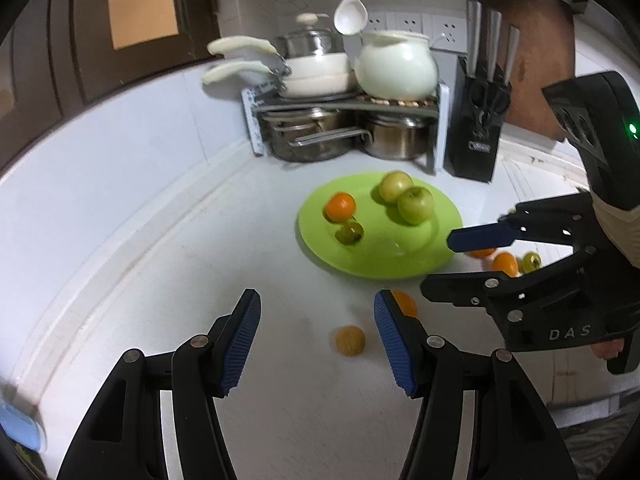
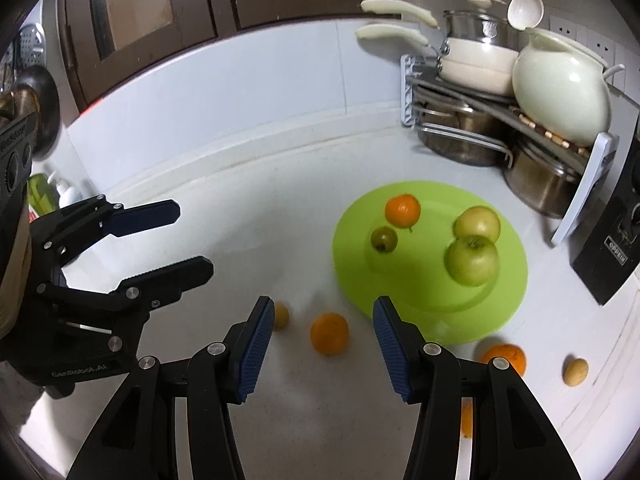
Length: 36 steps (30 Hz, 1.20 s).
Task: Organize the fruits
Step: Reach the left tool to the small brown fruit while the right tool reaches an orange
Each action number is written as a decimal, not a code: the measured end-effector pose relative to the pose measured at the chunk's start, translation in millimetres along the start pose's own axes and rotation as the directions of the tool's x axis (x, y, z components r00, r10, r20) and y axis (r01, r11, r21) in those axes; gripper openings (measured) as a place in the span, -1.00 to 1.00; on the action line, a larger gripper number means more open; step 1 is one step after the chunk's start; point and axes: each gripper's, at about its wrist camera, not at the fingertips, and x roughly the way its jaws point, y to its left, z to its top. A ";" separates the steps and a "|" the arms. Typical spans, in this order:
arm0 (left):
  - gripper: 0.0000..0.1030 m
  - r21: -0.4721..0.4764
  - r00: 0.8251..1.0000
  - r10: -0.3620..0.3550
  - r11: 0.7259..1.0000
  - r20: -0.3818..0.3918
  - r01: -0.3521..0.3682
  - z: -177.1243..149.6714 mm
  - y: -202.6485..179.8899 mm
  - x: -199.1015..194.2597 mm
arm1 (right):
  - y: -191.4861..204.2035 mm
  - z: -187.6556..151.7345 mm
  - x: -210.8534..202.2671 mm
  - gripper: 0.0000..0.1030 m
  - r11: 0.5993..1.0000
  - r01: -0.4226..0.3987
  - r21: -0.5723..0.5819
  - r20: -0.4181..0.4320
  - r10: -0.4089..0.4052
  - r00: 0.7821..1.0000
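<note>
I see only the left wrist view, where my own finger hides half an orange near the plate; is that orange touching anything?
Observer: No. The orange lies whole on the counter, apart from the green plate.
Operator: Where is it relative to the right gripper?
Observer: Straight ahead of the right gripper, in line with the gap between its open, empty jaws.
Operator: Is there anything further left that I miss?
Observer: A white pump bottle stands by the wall, beyond the left gripper.
</note>
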 end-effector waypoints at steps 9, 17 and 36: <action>0.13 0.024 0.994 -0.089 0.996 -0.057 0.091 -18.5 -1.6 24.3 | 3.7 -11.4 26.7 0.02 1.000 -0.009 -0.009 -0.080 0.008 0.997; 0.03 0.055 0.985 -0.131 0.989 -0.111 0.138 -32.1 -7.3 52.5 | -1.5 -18.3 49.0 0.01 1.000 -0.003 -0.010 -0.130 0.002 0.992; -0.40 0.011 0.969 -0.190 0.981 -0.156 0.194 -32.5 -6.2 86.1 | -11.4 -20.8 76.6 -0.07 0.999 -0.036 0.027 -0.193 0.040 0.980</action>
